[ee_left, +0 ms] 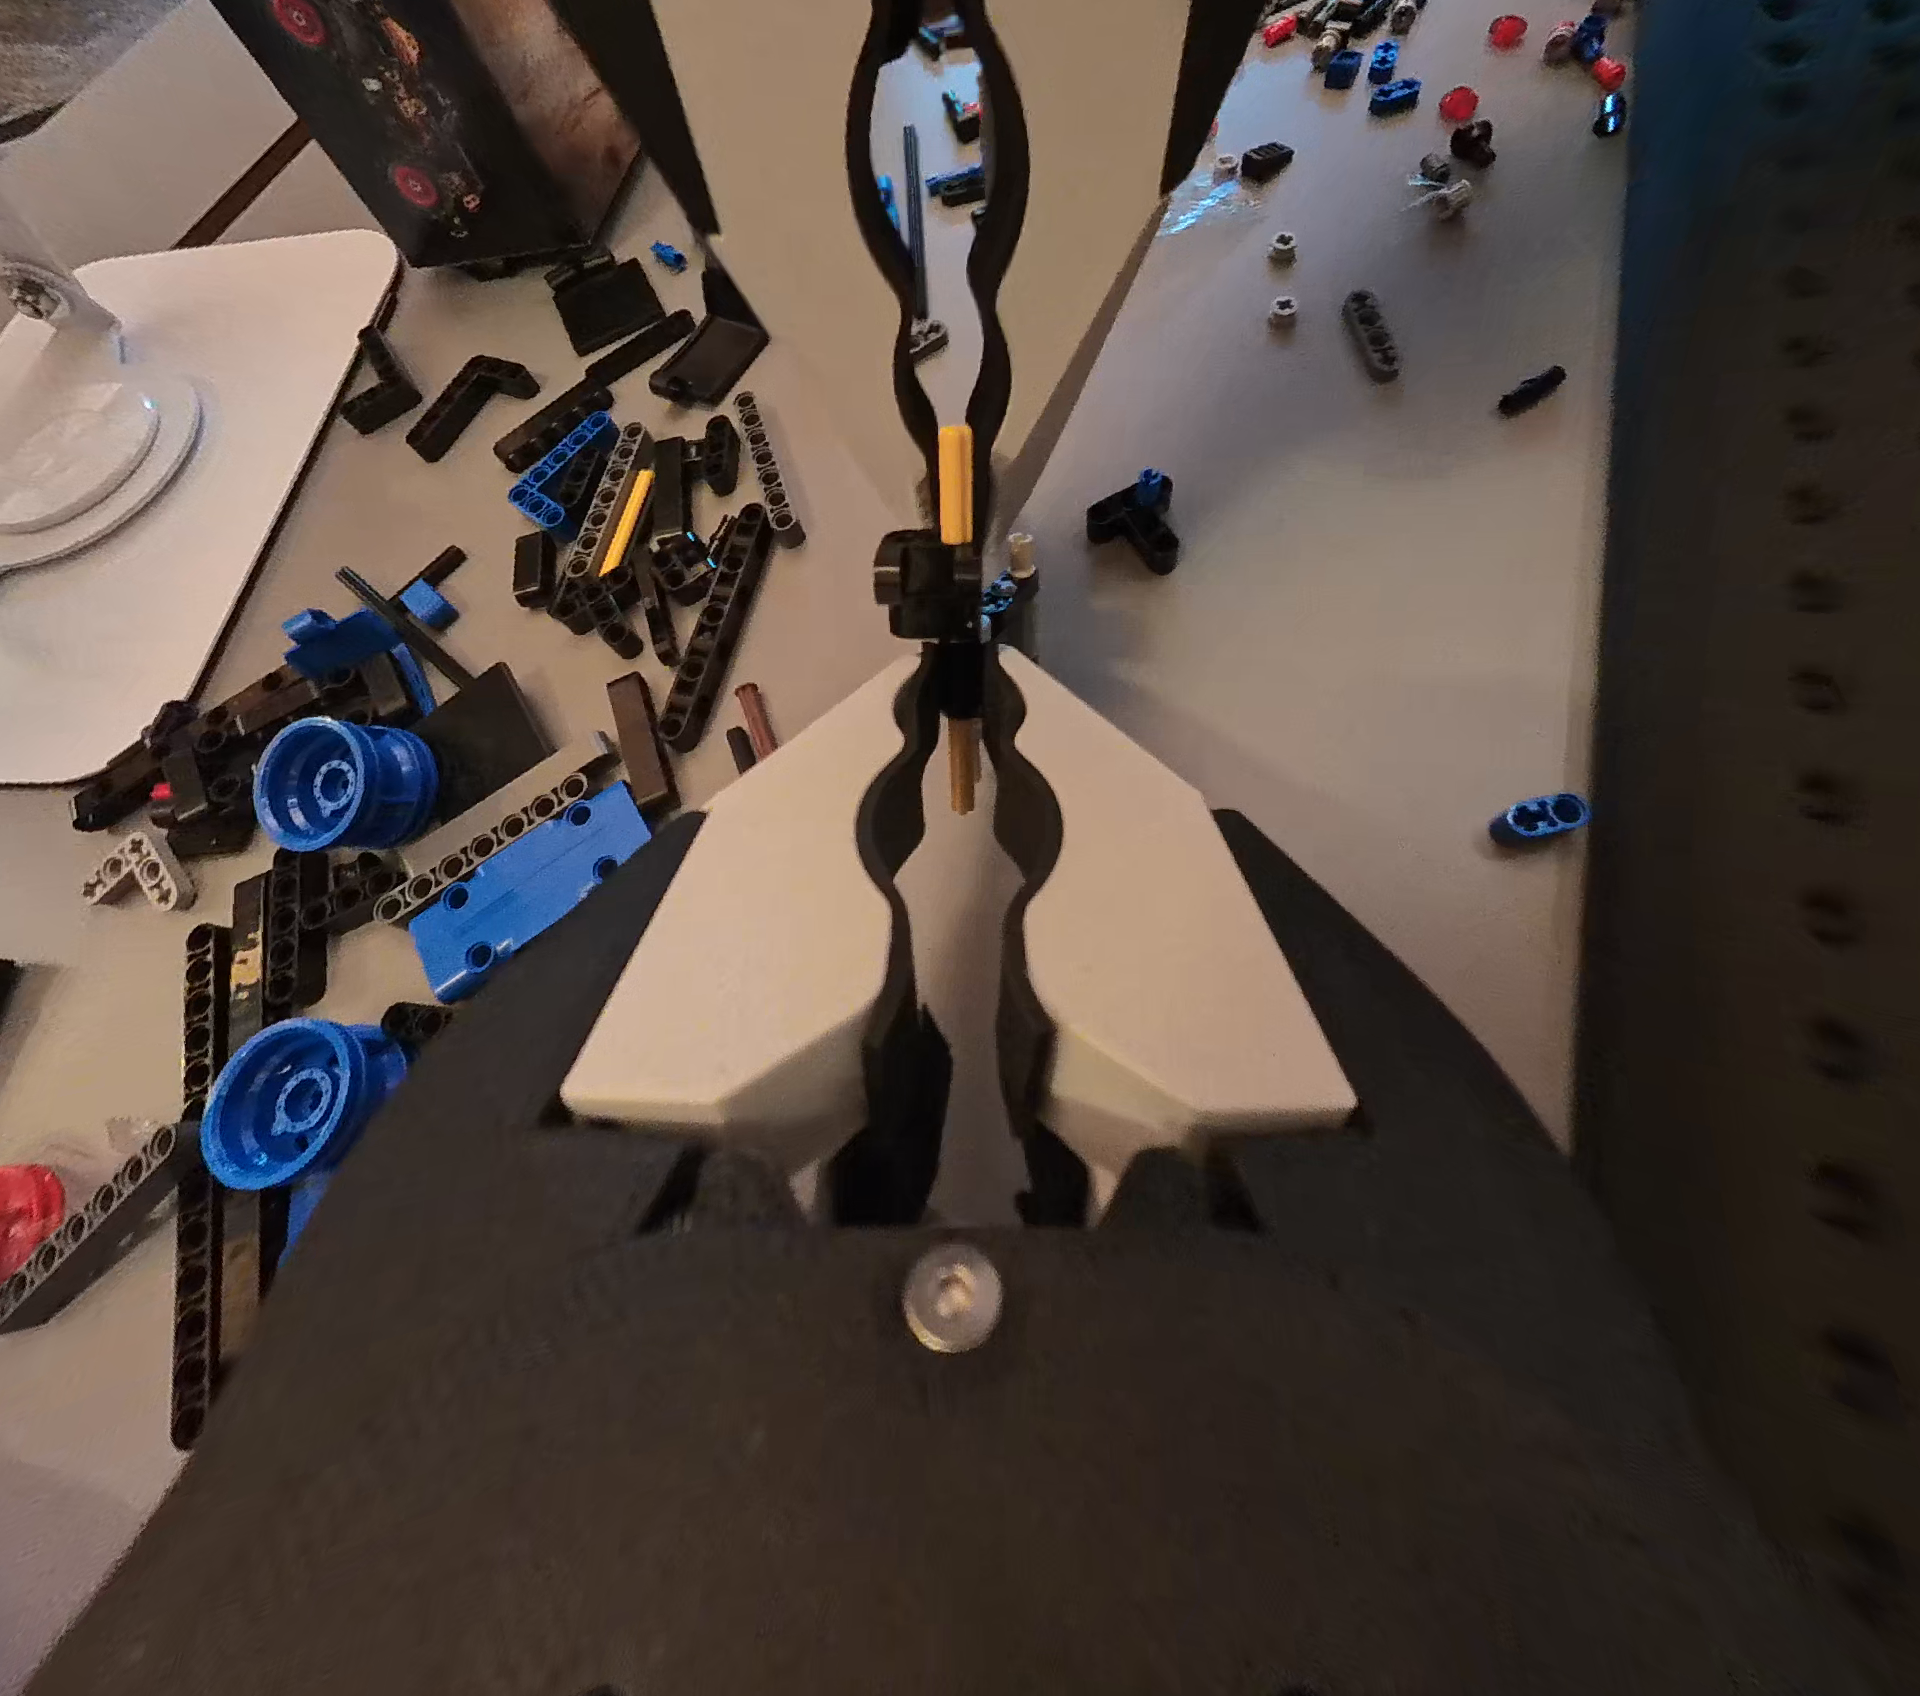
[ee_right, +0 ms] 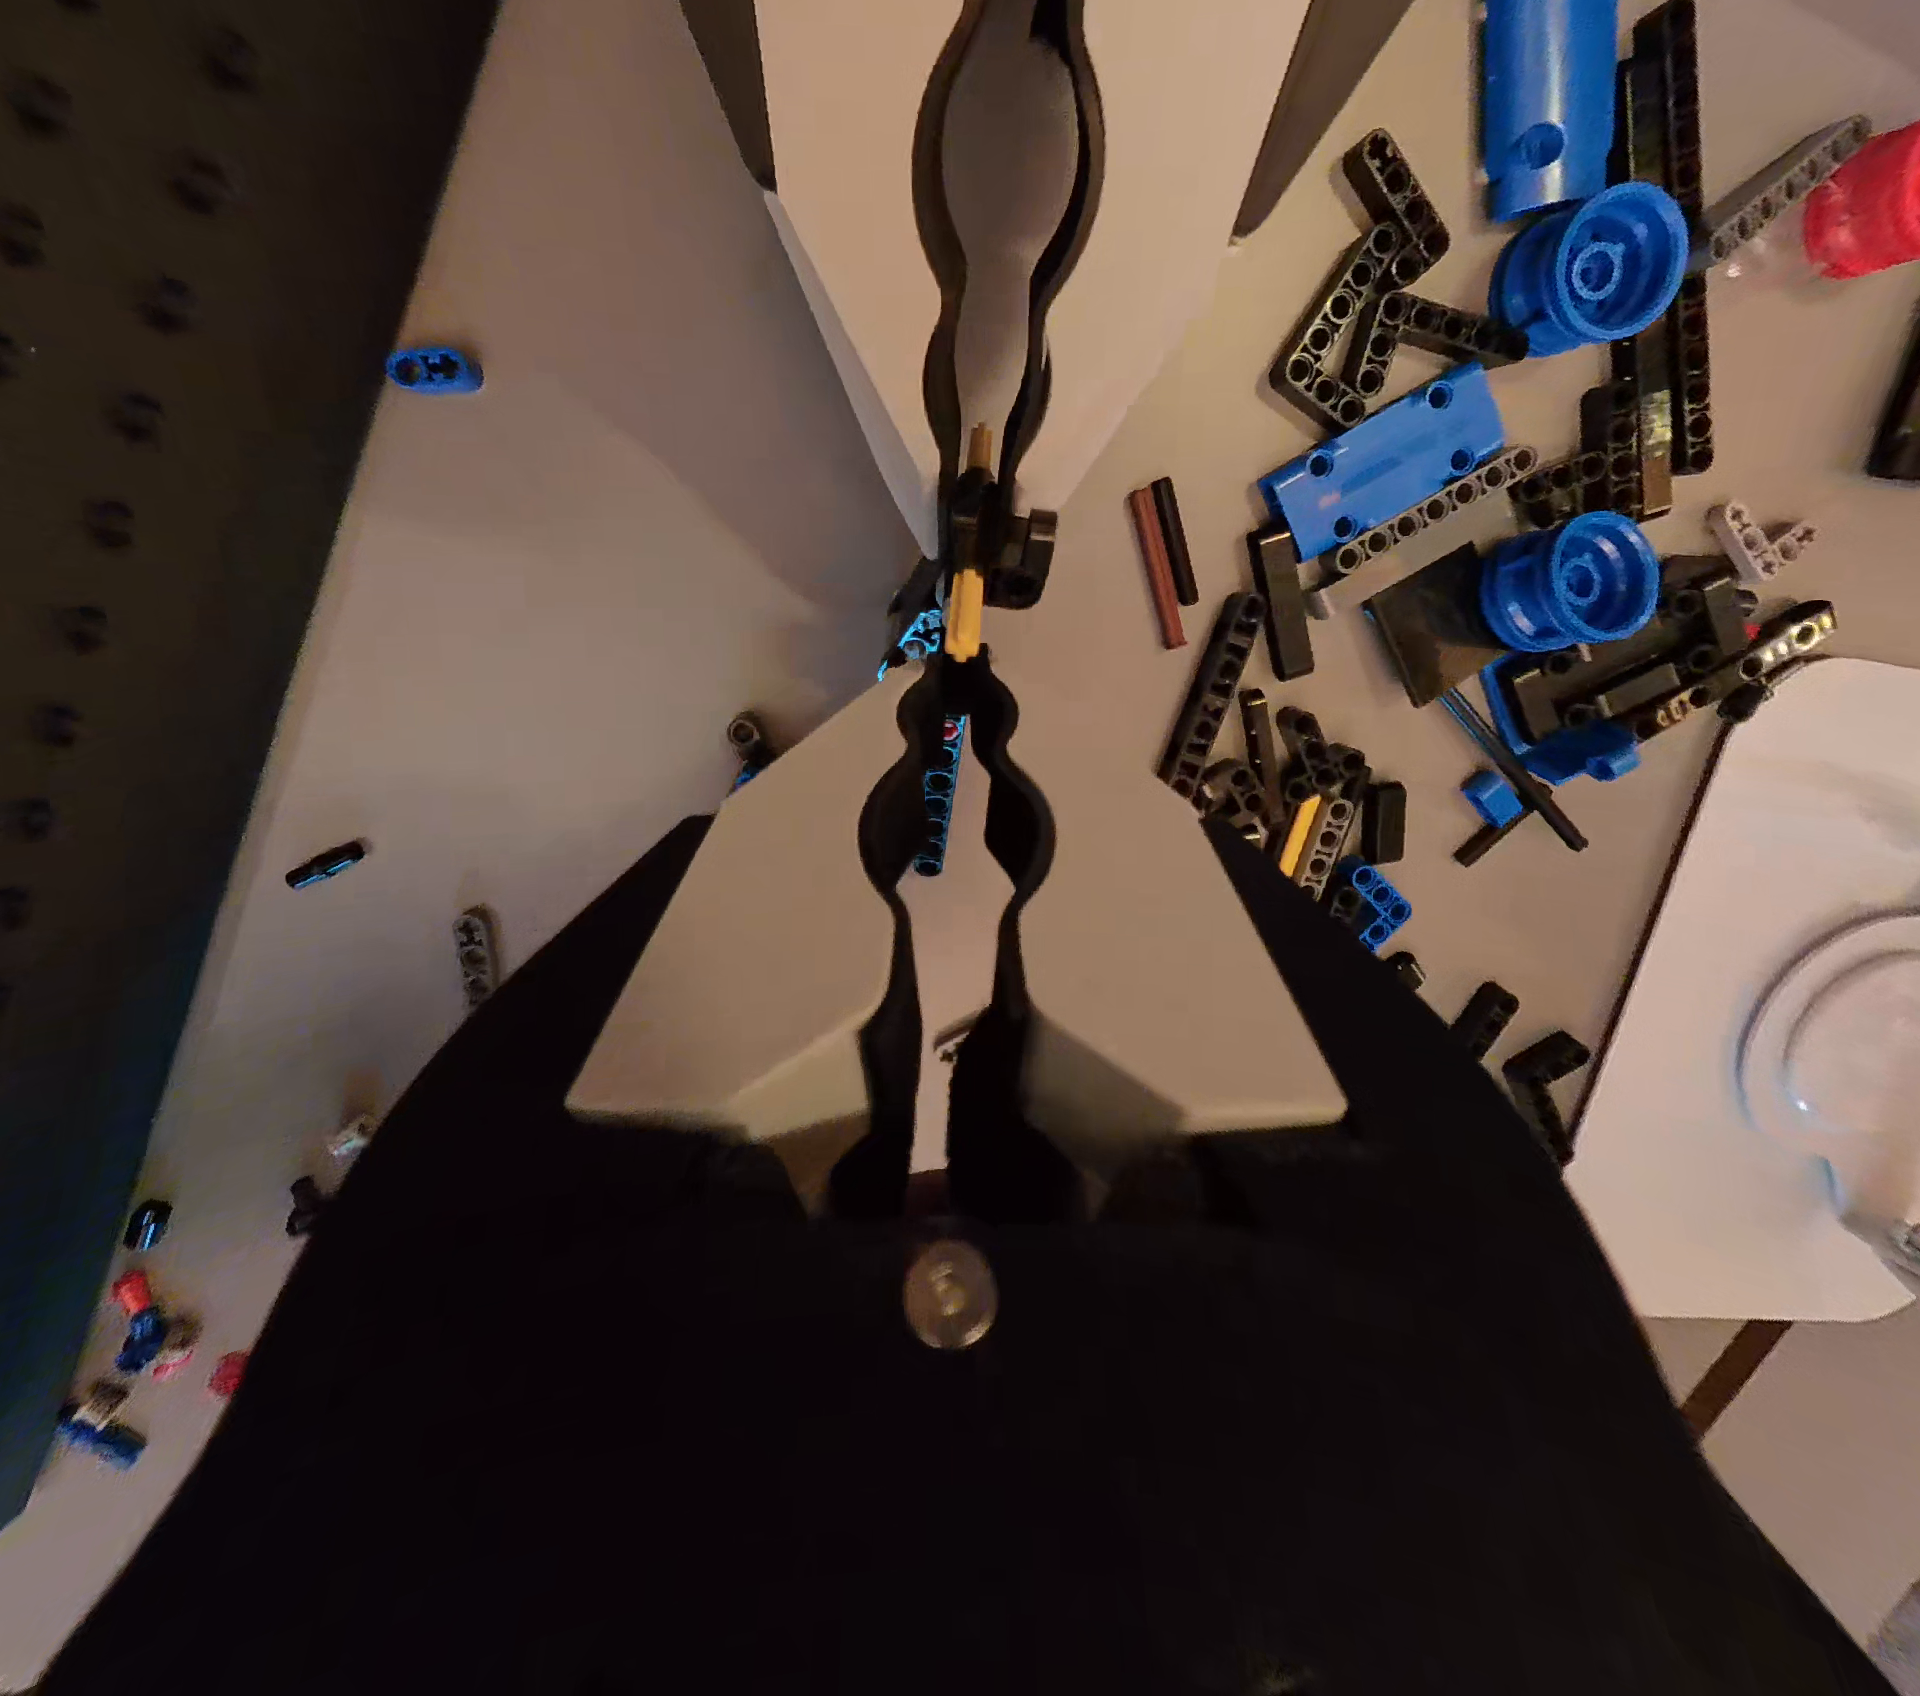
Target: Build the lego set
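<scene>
A yellow rod is held in the air over the middle of the table, well above the loose pieces. It is pinched at one end by the left gripper and at the other by the right gripper, both jaws pressed onto it. A black connector sits on the rod between the two tips. The step in hand is judged to be sliding this connector along the rod; a steady, straight push is called for next. Two blue wheels are counted near the table's edge.
</scene>
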Available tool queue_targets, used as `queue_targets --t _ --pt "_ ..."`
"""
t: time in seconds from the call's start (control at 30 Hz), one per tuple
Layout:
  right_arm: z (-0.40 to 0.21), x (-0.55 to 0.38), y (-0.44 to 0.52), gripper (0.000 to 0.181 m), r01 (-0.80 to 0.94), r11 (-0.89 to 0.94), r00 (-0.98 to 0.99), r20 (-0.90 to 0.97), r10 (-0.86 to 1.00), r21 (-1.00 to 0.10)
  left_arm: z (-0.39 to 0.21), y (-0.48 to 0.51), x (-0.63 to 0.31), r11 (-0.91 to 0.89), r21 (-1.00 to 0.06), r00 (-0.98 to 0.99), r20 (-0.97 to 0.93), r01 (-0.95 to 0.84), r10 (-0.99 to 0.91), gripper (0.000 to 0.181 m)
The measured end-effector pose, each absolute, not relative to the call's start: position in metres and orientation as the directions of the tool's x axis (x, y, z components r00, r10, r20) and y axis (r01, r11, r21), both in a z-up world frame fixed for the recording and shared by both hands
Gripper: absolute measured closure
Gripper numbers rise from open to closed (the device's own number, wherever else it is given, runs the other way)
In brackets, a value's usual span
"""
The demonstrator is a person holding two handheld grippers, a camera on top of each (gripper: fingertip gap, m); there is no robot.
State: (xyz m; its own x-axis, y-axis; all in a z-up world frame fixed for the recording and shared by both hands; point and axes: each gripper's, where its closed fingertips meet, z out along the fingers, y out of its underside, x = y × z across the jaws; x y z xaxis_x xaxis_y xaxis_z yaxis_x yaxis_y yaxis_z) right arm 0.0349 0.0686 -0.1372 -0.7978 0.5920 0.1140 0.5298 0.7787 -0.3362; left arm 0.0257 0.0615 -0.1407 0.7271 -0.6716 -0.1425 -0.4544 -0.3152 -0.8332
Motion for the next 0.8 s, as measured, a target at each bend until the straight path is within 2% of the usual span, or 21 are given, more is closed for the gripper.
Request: queue_targets --t 0.2,0.27,0.8 --pt "-0.1388 0.0353 0.0699 0.179 0.538 0.816 -0.821 0.089 0.564 -0.212 -0.1410 0.0624 0.0262 -0.316 -0.835 0.729 -0.140 -0.451 -0.670 0.176" --pt "-0.1387 0.0336 0.0710 0.179 0.545 0.813 -0.819 0.076 0.568 -0.202 -0.1416 0.0638 0.0240 -0.321 -0.833 0.737 -0.144 -0.450 -0.660 0.176" --pt "-0.1364 0.0331 0.0707 0.179 0.597 0.706 -0.725 0.121 0.678 -0.380 -0.1417 0.0633 0.0250 -0.316 -0.836 0.732 -0.141 -0.448 -0.666 0.176"
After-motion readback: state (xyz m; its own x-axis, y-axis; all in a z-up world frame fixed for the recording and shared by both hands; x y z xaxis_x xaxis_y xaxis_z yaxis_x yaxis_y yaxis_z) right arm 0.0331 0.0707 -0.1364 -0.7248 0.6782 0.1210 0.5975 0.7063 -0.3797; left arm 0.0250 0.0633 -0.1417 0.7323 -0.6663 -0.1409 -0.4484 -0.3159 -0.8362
